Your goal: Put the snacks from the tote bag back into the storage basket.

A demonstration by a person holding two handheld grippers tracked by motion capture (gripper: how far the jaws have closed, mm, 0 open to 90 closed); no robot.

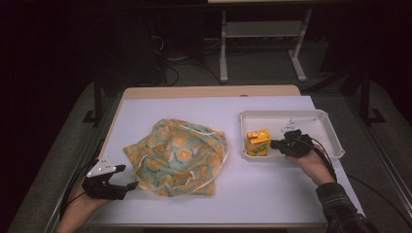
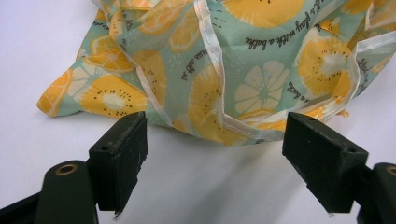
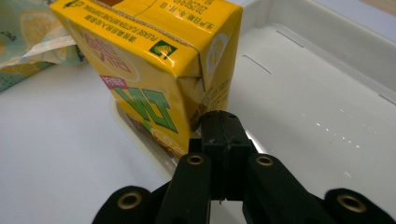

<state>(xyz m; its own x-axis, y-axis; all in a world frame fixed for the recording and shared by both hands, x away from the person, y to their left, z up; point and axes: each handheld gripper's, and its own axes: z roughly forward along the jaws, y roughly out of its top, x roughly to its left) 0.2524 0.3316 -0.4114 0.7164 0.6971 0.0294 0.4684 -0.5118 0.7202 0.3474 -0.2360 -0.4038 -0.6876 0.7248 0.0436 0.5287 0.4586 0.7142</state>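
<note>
A crumpled cloth bag (image 1: 179, 156) printed with orange and lemon slices on pale green lies in the middle of the table. My left gripper (image 1: 127, 185) rests at its near left corner, jaws wide open, and the bag's hem (image 2: 243, 128) lies just beyond the two pads (image 2: 122, 154) without touching them. A yellow juice carton (image 1: 257, 142) stands in the left end of a white tray (image 1: 324, 121). My right gripper (image 1: 277, 143) is shut with nothing between its jaws, its tips (image 3: 223, 133) right against the carton's side (image 3: 159, 79).
The white tabletop (image 1: 272, 189) has a wooden strip along its far edge. Beyond it stand a desk frame's legs (image 1: 223, 48) on a grey floor. The tray's right part holds a small clear wrapper (image 1: 291, 124).
</note>
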